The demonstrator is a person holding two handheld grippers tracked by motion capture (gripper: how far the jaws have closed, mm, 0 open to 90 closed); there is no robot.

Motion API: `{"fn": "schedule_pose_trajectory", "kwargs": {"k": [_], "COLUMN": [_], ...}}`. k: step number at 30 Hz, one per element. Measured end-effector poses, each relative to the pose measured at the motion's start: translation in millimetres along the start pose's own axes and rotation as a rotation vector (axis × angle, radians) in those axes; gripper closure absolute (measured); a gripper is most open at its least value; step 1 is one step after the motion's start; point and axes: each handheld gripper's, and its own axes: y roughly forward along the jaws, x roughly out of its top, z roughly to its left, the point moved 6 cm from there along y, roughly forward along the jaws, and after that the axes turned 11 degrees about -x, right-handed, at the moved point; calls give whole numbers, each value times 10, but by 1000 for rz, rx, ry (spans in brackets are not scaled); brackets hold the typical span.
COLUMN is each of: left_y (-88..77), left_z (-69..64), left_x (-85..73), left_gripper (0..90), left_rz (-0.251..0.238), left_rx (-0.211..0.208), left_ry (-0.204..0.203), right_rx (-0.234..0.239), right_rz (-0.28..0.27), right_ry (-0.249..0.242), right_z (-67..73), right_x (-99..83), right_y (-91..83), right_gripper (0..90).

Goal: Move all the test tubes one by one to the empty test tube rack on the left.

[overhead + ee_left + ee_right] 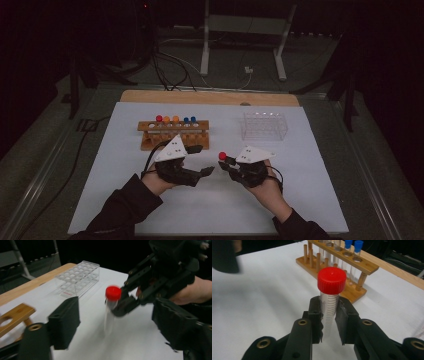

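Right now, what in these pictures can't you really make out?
- Red-capped tube: its lower body is motion-blurred in the left gripper view; in the right gripper view the right gripper hides its bottom.
- Wooden rack: in the high view, too small to count the empty holes.
- Clear rack: contents too faint there.

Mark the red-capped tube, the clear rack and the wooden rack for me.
red-capped tube (pixel 331 280): right gripper view, on its cap.
clear rack (pixel 265 125): high view, on its front wall.
wooden rack (pixel 173 126): high view, on its top bar.
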Motion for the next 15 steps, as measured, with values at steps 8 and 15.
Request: {"fn": "schedule_pose_trajectory", "kwargs": {"k": [8, 15], "left_y": [206, 292], "left_z": [63, 108], "left_x": [8, -4], "left_gripper": [439, 606], "left_rz": [18, 50], "left_rx": [17, 2], "left_ry": [9, 5], "right_rx": [27, 28], "right_rz": [1, -8], "right_ry": [-7, -6], "right_z": [87, 88], "right_x": [2, 19], "right_y": [23, 10], "right_gripper": [753, 753]}}
